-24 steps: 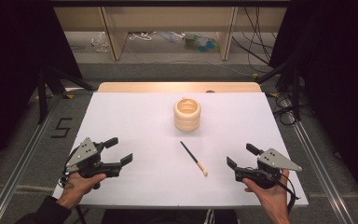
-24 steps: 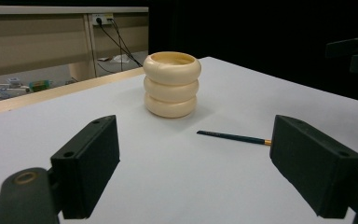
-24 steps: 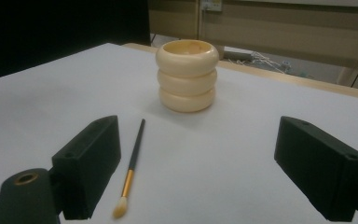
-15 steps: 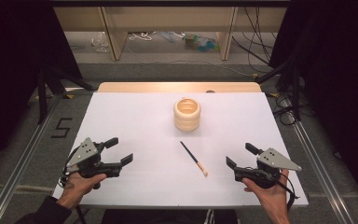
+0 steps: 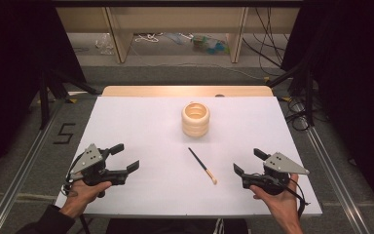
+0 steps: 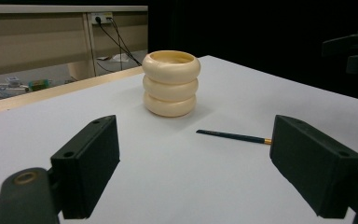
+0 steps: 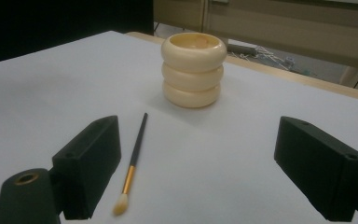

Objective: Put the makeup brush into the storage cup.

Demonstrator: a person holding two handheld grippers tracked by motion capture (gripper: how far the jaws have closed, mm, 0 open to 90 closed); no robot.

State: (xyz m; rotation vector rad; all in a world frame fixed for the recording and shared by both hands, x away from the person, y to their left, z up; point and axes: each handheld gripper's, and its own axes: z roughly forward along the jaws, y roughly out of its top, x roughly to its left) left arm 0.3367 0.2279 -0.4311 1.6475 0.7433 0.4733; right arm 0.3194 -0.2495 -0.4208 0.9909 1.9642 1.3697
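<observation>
The only writing that can be read is a dark figure "5" [image 5: 64, 132] marked on the floor left of the table [image 5: 141, 122]; the things on the table are carrying no label or brand that can be made out.

A slim paintbrush [image 5: 203, 165] is lying flat on the white table top, near the middle, with its dark handle pointing away towards the far edge and its pale bristle tip pointing towards the person's side. Beyond it, well apart from it, a cream-coloured holder [image 5: 195, 119] shaped like three stacked rings is standing upright with its mouth open at the top.

The left hand-held gripper [image 5: 124, 157] is hovering over the near left part of the table with its jaws standing wide apart and nothing between them. The right hand-held gripper [image 5: 248, 162] is hovering at the near right, likewise gaping wide and holding nothing. The paintbrush is lying between the two, nearer the right one, and neither is touching it. In the right gripper view the bristle tip is sitting just beside the left-hand jaw, but clear of it.

Against the earlier pictures, nothing is looking different: both hand-held grippers are staying in the same places with the same wide opening, and paintbrush and holder are lying where they were.
</observation>
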